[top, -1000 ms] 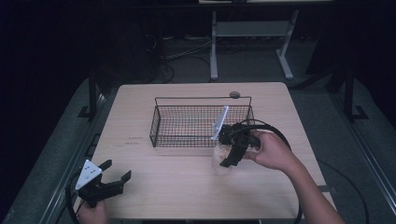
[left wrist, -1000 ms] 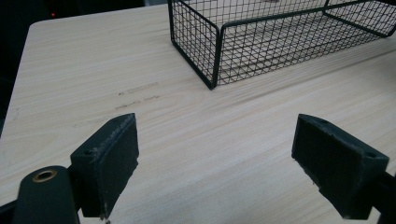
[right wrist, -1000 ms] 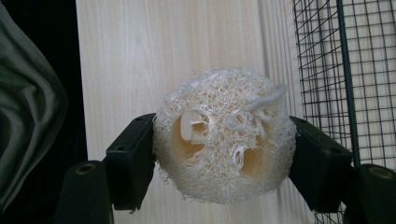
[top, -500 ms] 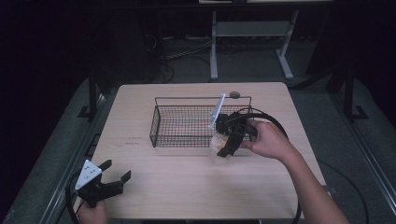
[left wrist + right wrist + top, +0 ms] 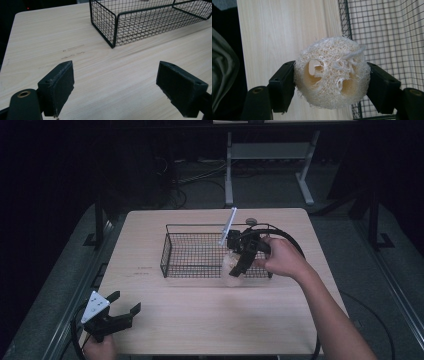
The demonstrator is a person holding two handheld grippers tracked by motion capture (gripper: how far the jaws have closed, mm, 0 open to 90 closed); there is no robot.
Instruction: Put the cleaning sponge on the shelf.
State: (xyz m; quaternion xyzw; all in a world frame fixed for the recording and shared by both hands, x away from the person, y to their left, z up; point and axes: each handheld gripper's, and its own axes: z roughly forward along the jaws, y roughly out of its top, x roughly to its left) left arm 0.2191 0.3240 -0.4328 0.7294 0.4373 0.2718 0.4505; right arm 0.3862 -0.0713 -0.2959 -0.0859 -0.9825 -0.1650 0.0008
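Note:
A pale, round loofah sponge [image 5: 332, 72] is clamped between the two black jaws of my right gripper [image 5: 332, 80]. In the high view that right gripper [image 5: 241, 262] holds the loofah [image 5: 231, 270] over the front right rim of a black wire basket [image 5: 192, 251]. My left gripper [image 5: 120, 312] rests near the table's front left corner, jaws wide open. In the left gripper view its pads [image 5: 60, 87] stand apart above bare wood, with the basket's corner [image 5: 113, 30] ahead.
The light wooden table [image 5: 210, 315] has free room in front of the basket. A small round disc [image 5: 251, 222] lies behind the basket. A black cable [image 5: 290, 240] loops around the right hand. Dark floor surrounds the table.
My right gripper has lifted the loofah and carried it back and slightly left, from the table in front of the basket up to the basket's front rim. The left gripper has stayed still.

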